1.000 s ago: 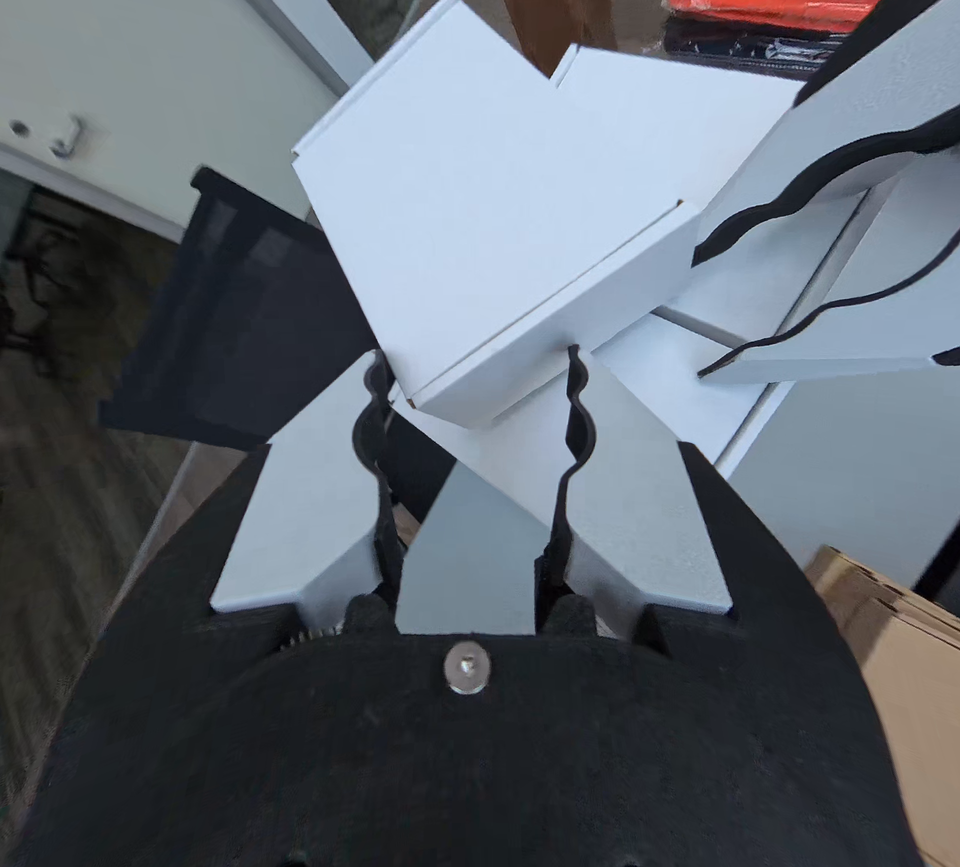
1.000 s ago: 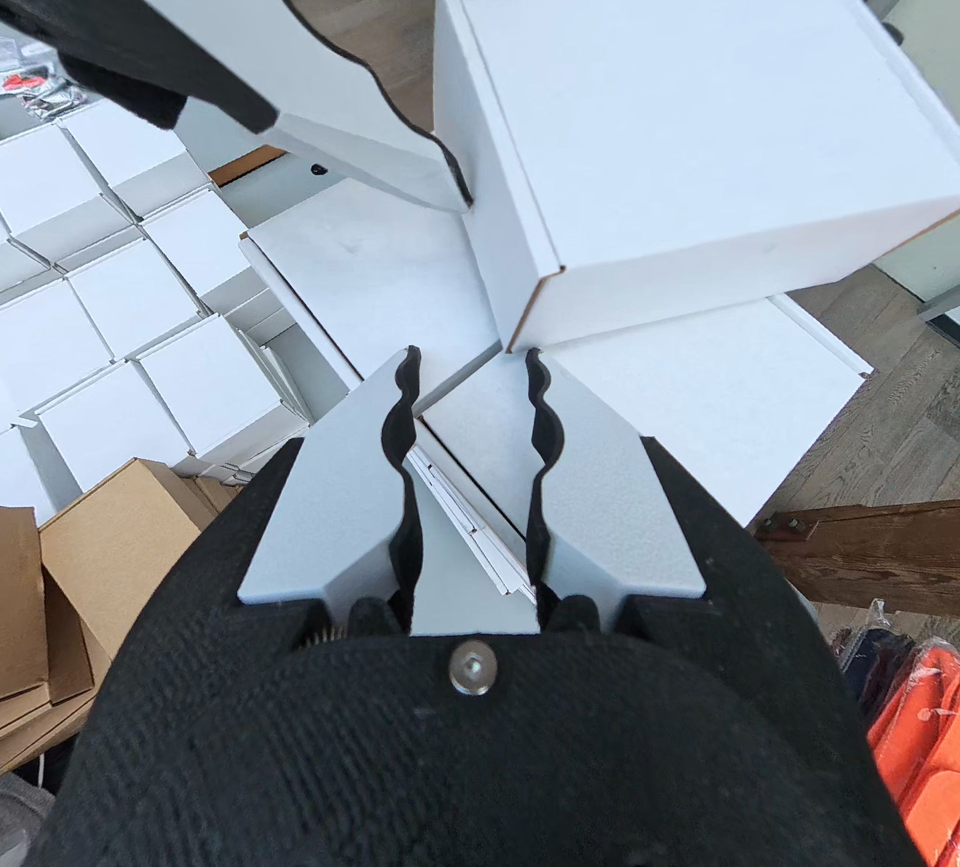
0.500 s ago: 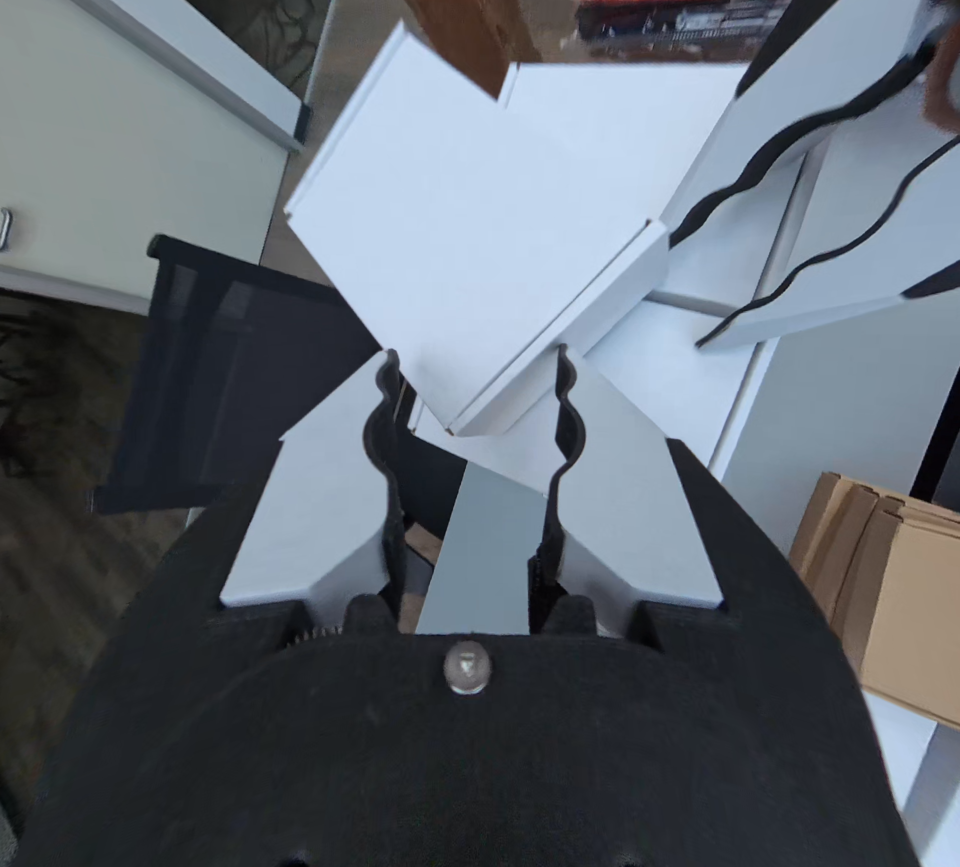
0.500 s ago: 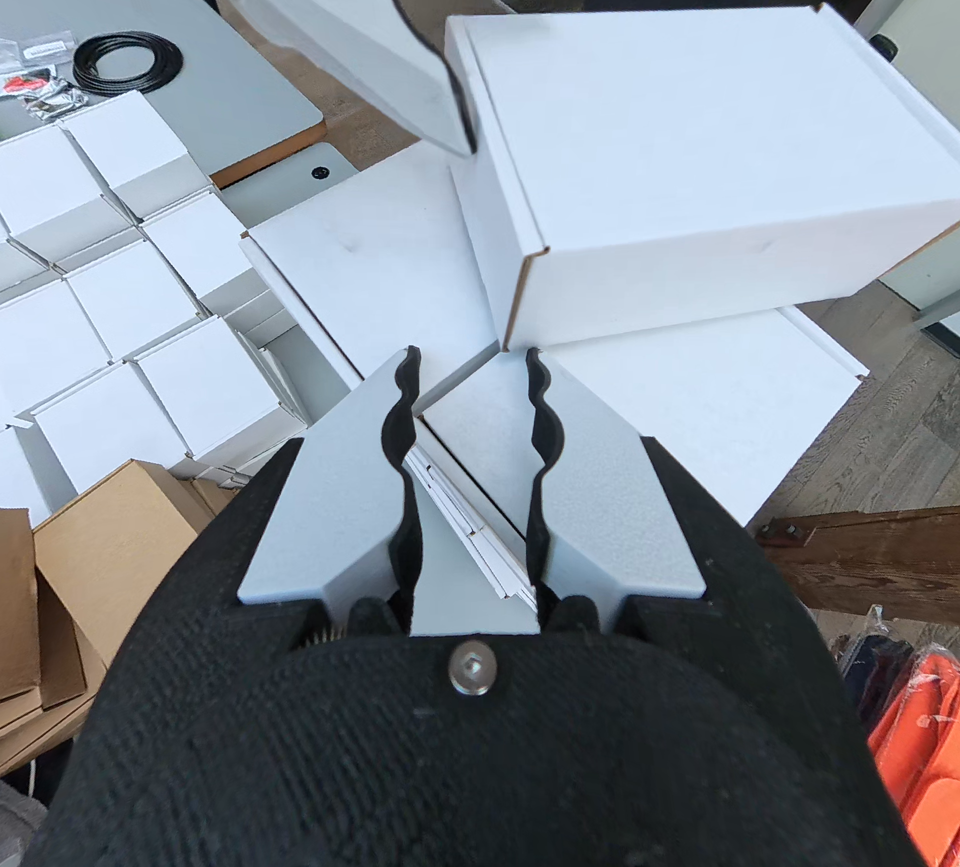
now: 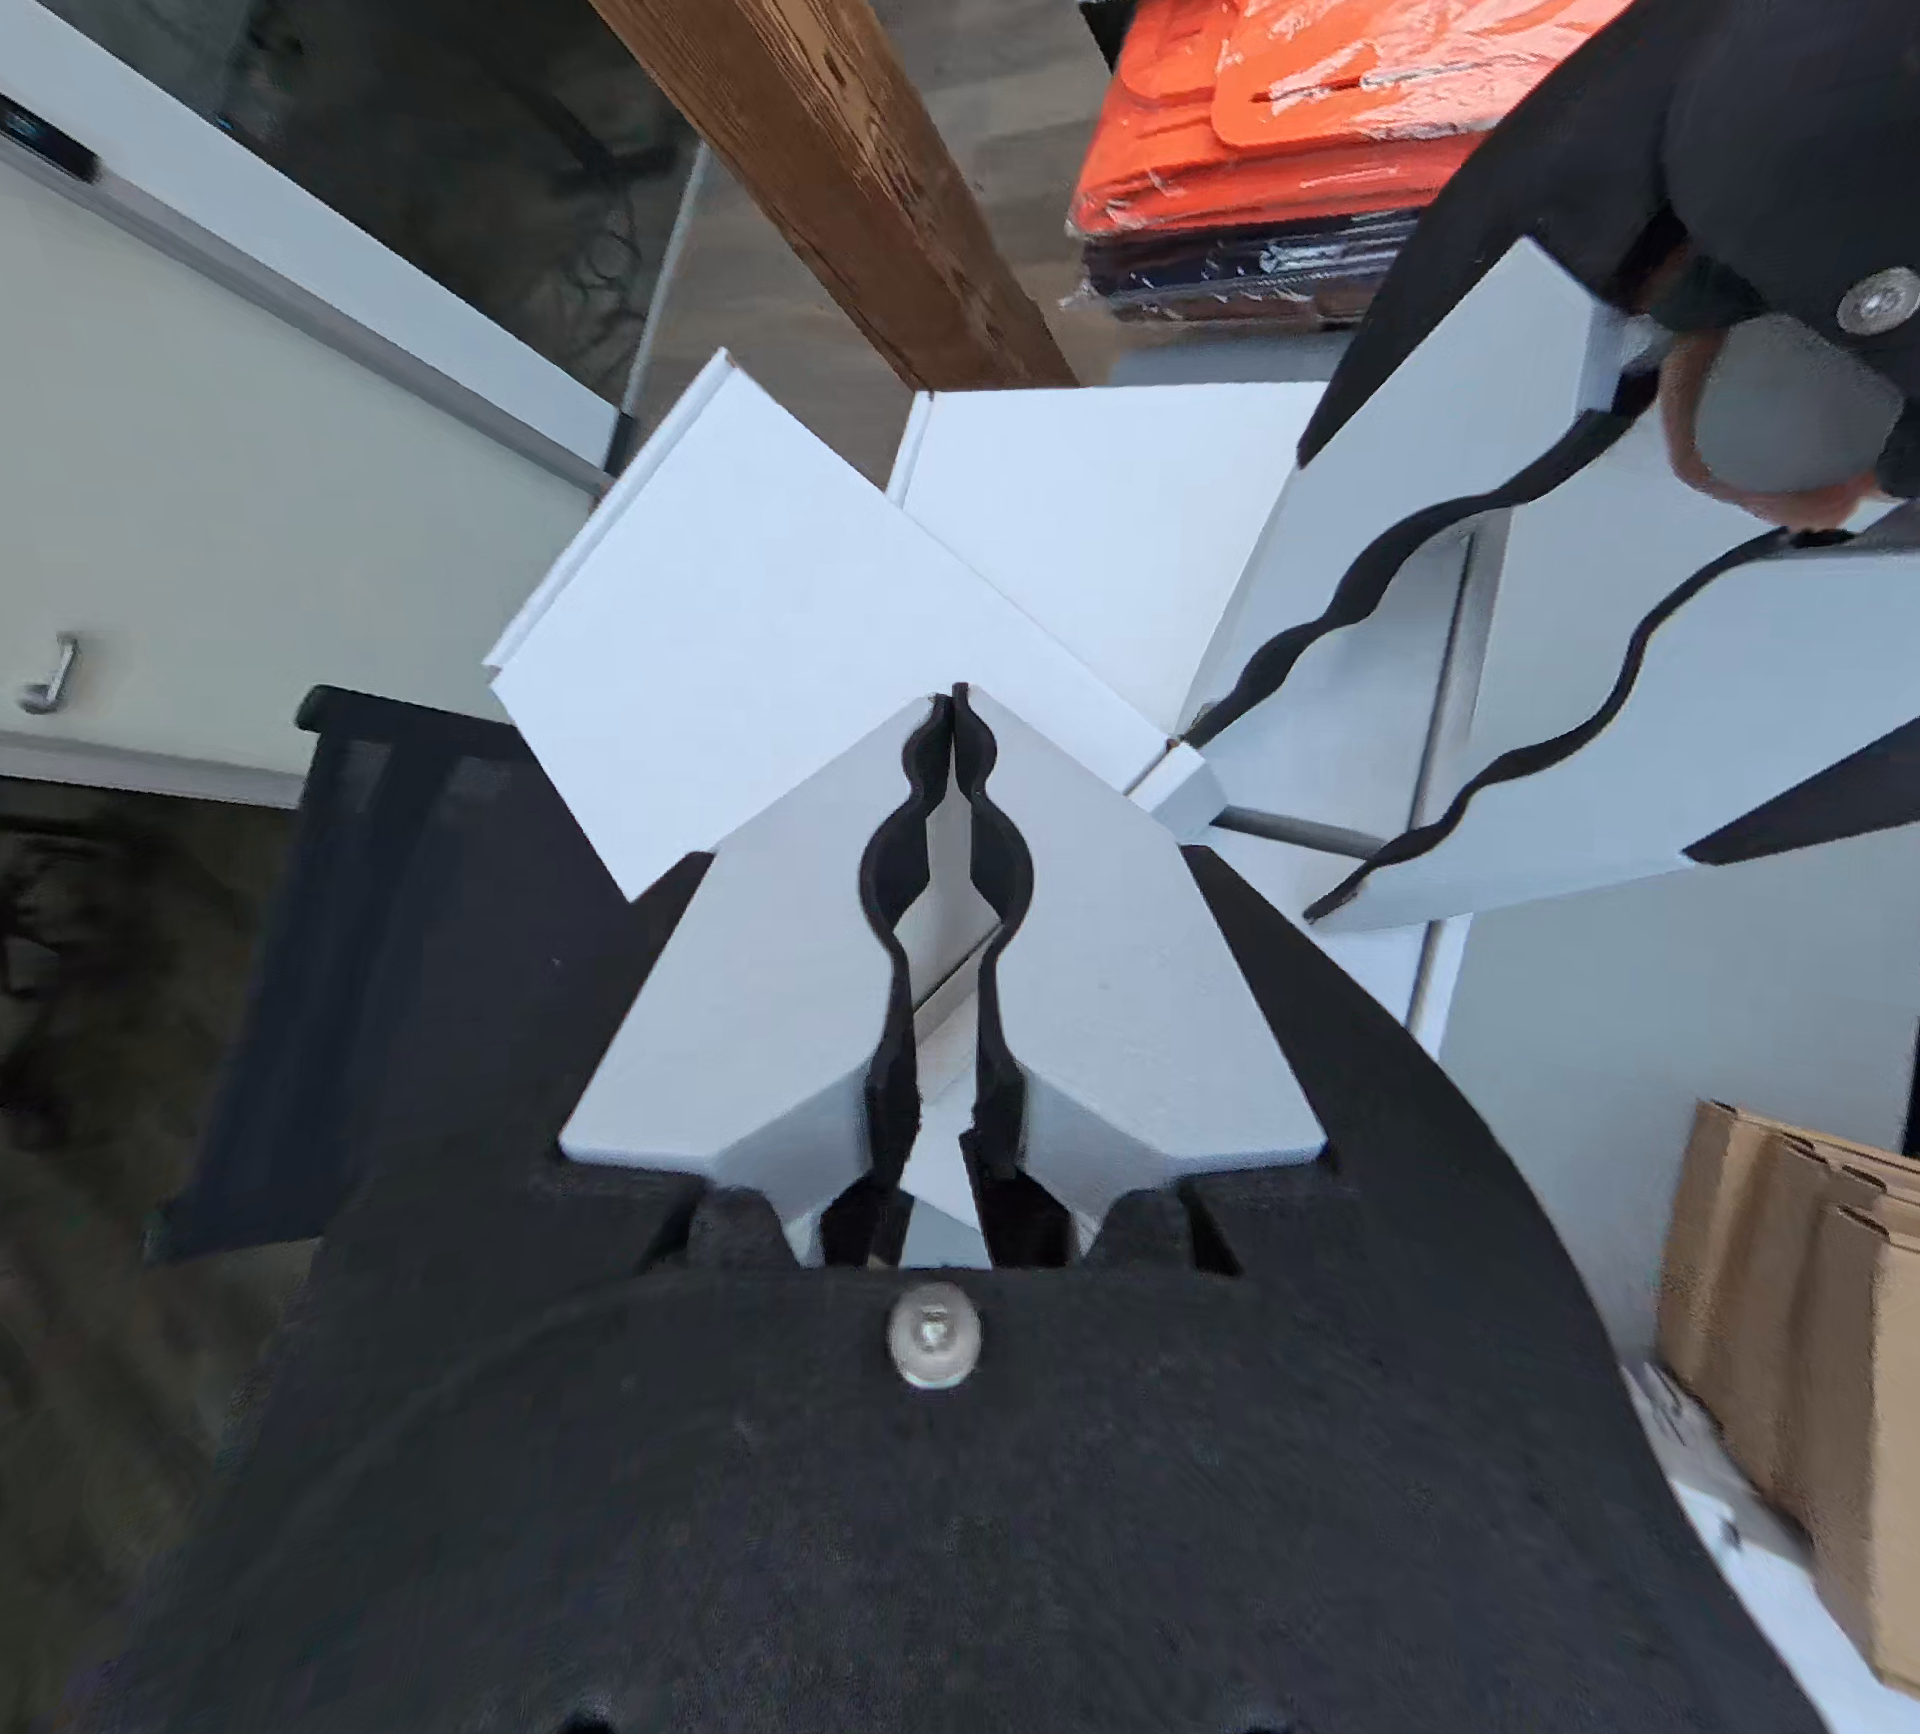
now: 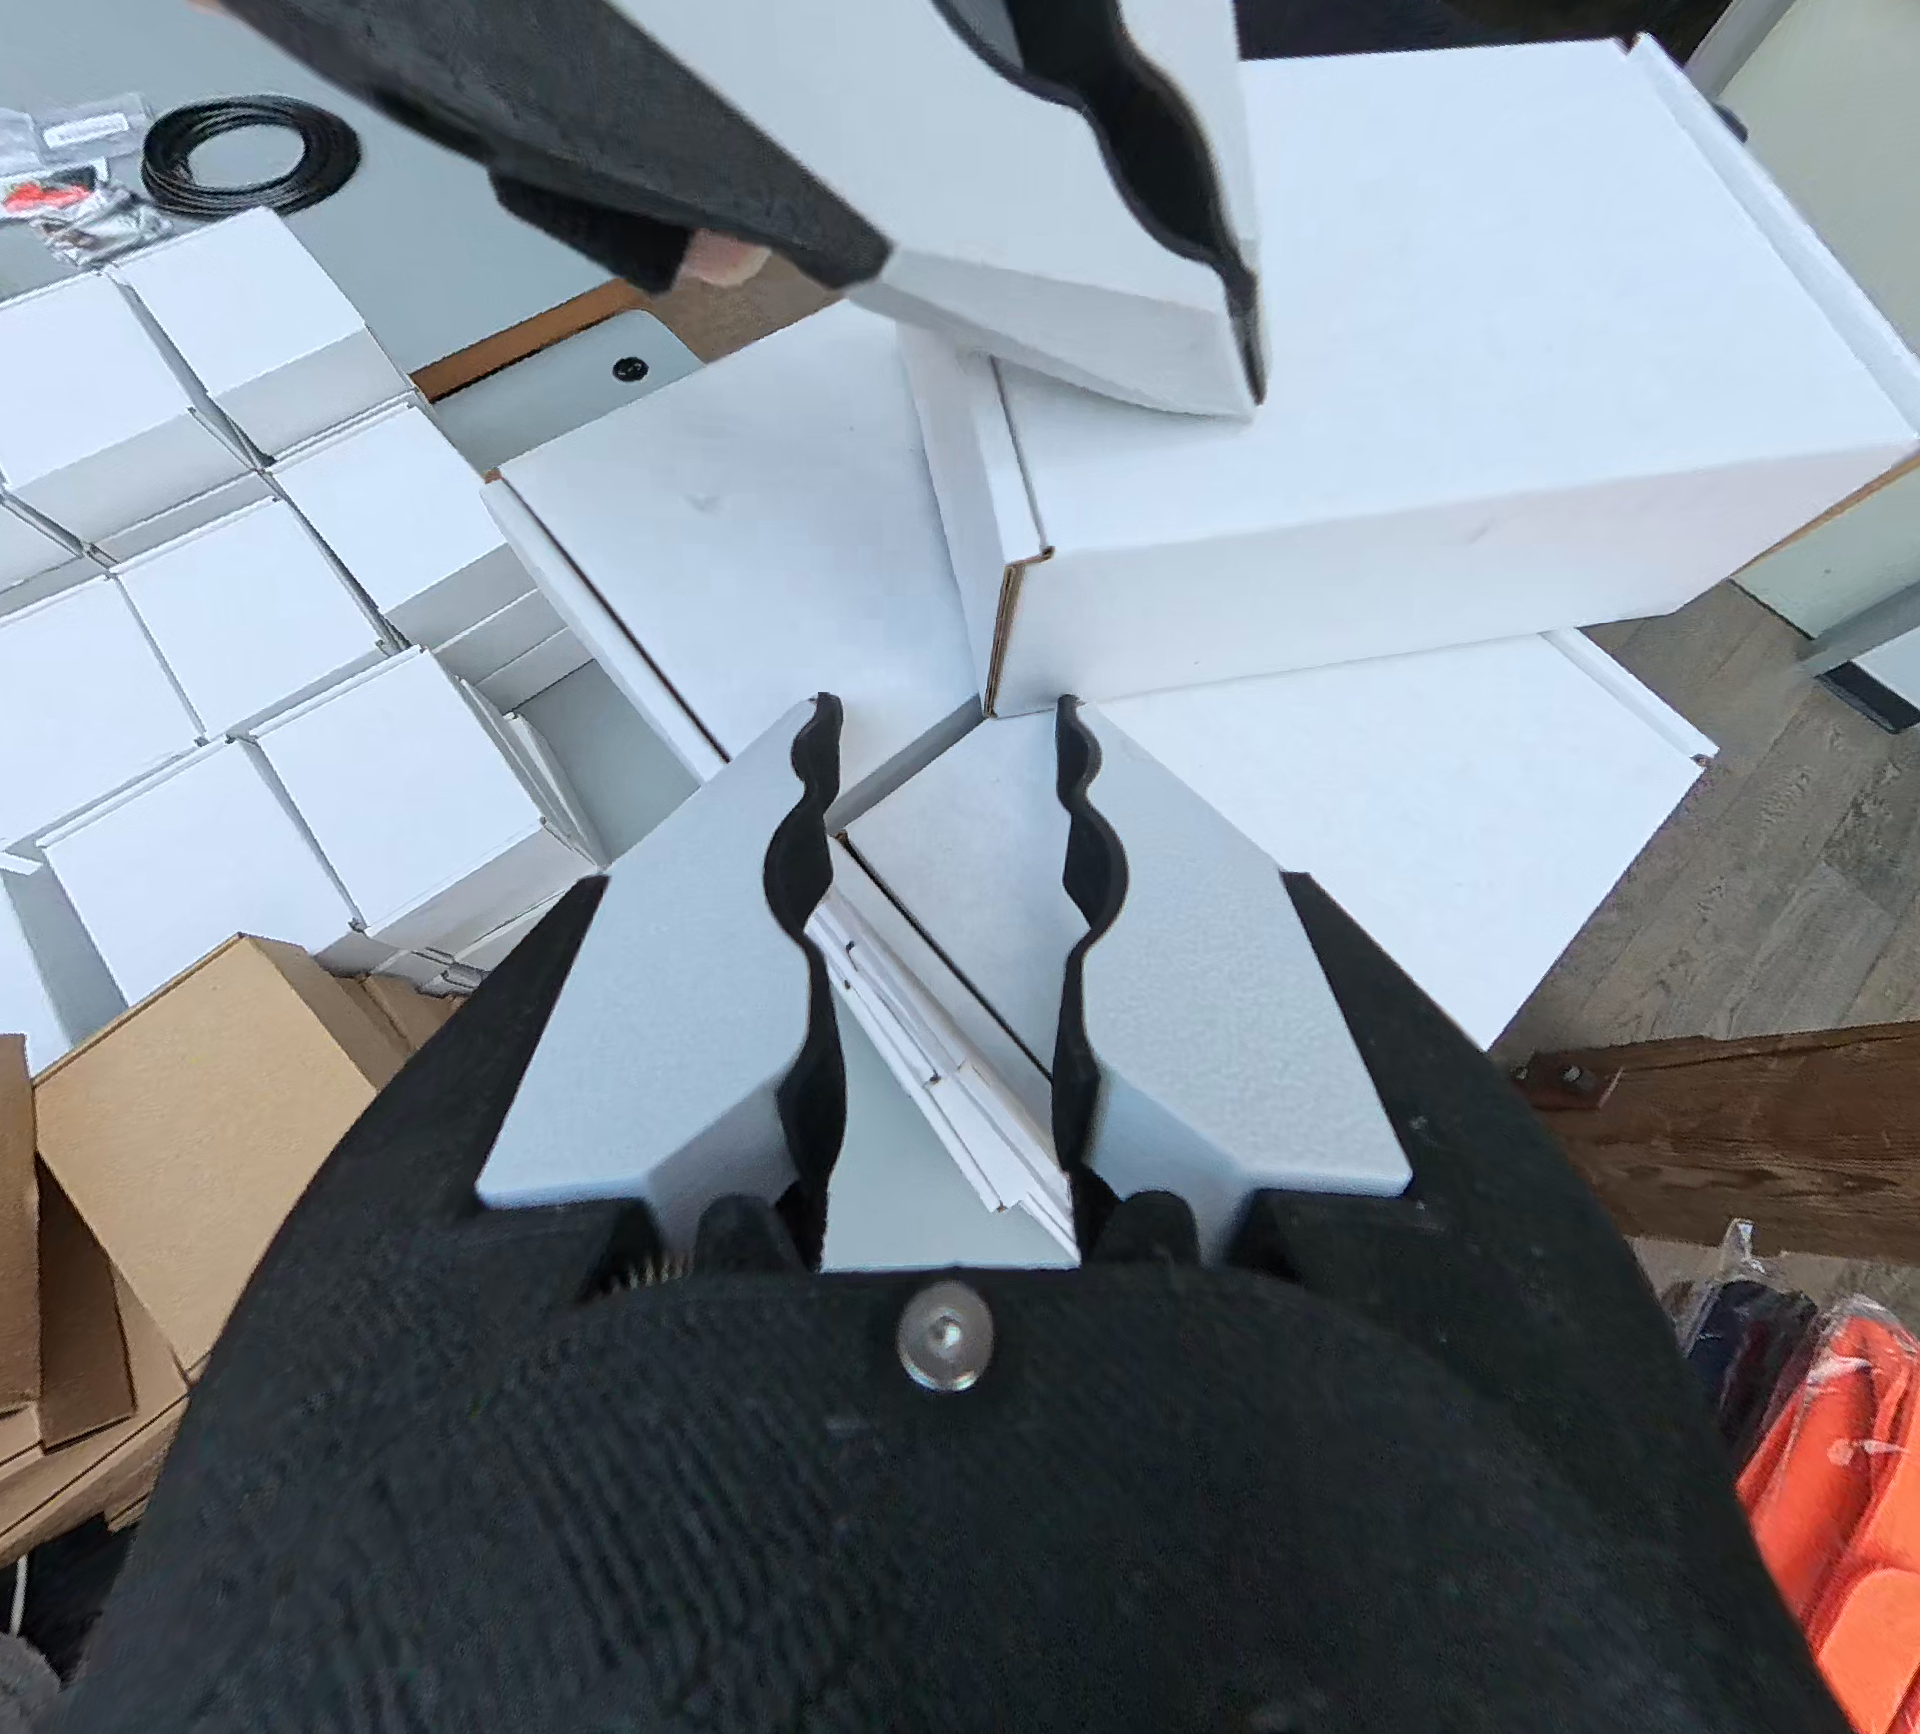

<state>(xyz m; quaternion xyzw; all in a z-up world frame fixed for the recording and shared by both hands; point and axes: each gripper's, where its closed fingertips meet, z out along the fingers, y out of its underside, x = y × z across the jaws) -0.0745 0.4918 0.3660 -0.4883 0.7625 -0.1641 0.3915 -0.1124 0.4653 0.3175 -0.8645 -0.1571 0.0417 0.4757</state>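
Stacked white boxes (image 6: 727, 562), top box (image 6: 1455, 354) skewed, L gripper (image 5: 955, 705) closed above, R gripper (image 6: 940, 718) open.

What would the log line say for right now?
left gripper: shut, over white box | right gripper: open, by box corner

A brown wooden beam (image 5: 769, 74) crosses grey plank floor (image 6: 1787, 874) beside a pale cabinet (image 5: 208, 489).

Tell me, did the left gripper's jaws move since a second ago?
Yes. The left gripper shut: its jaws were apart and now meet at the tips over the top white box, while the wooden beam stays behind.
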